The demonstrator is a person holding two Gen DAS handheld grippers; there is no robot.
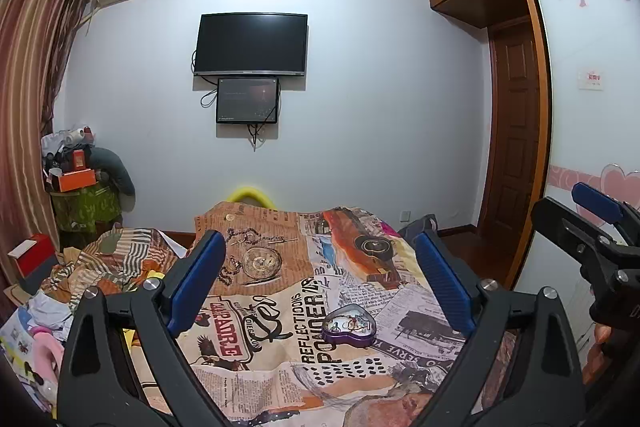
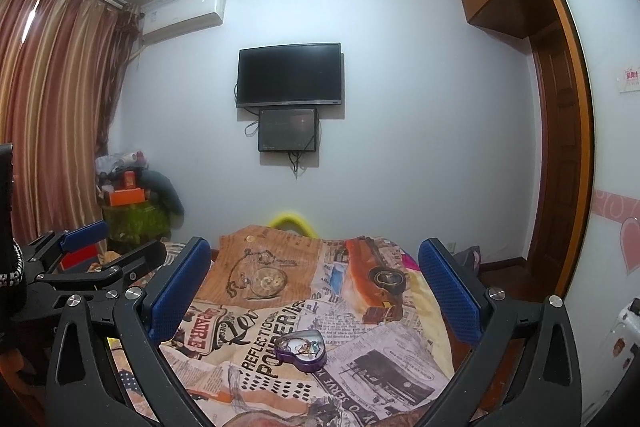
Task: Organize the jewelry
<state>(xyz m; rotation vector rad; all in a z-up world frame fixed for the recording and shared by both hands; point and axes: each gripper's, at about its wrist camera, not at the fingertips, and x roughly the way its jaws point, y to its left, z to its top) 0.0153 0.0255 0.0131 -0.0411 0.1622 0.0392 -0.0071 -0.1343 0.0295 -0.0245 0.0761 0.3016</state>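
We hold our left tongs released and empty above the bed, left of the heart-shaped purple tin. That tin sits open on the newspaper-print bedspread, with a tangle of jewelry already inside. Our right tongs hover to its right, likewise spread and empty. We judge sorting barely begun; no lid is visible.
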